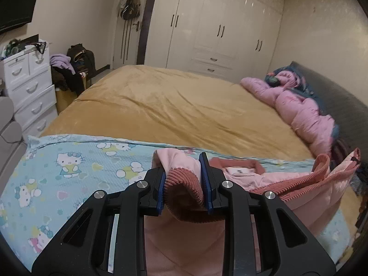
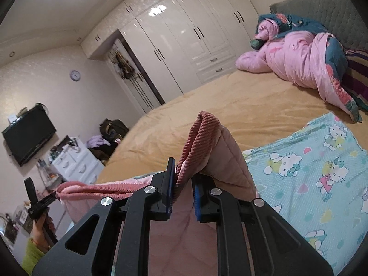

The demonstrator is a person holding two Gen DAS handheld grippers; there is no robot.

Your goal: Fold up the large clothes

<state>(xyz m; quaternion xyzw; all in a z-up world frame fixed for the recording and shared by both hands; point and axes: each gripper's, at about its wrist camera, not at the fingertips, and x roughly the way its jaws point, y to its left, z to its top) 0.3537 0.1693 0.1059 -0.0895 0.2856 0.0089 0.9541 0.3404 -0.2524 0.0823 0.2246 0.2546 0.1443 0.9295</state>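
A pink quilted jacket (image 1: pixel 287 184) with darker pink corduroy trim is held up over a light blue Hello Kitty sheet (image 1: pixel 69 161) on the bed. My left gripper (image 1: pixel 184 184) is shut on a corduroy-edged part of the jacket. My right gripper (image 2: pixel 184 188) is shut on another corduroy edge of the jacket (image 2: pixel 218 151), which stands up between the jaws. In the right wrist view the left gripper (image 2: pixel 39 204) shows at the far left, holding the stretched hem. The sheet also shows in the right wrist view (image 2: pixel 310 172).
The bed has a mustard yellow cover (image 1: pixel 172 105). A crumpled pink and blue quilt (image 1: pixel 299 105) lies by the grey headboard (image 1: pixel 340 101). White wardrobes (image 1: pixel 218 23) stand behind. A white drawer unit (image 1: pixel 30 87) and a pile of clothes (image 1: pixel 69 69) are at the left.
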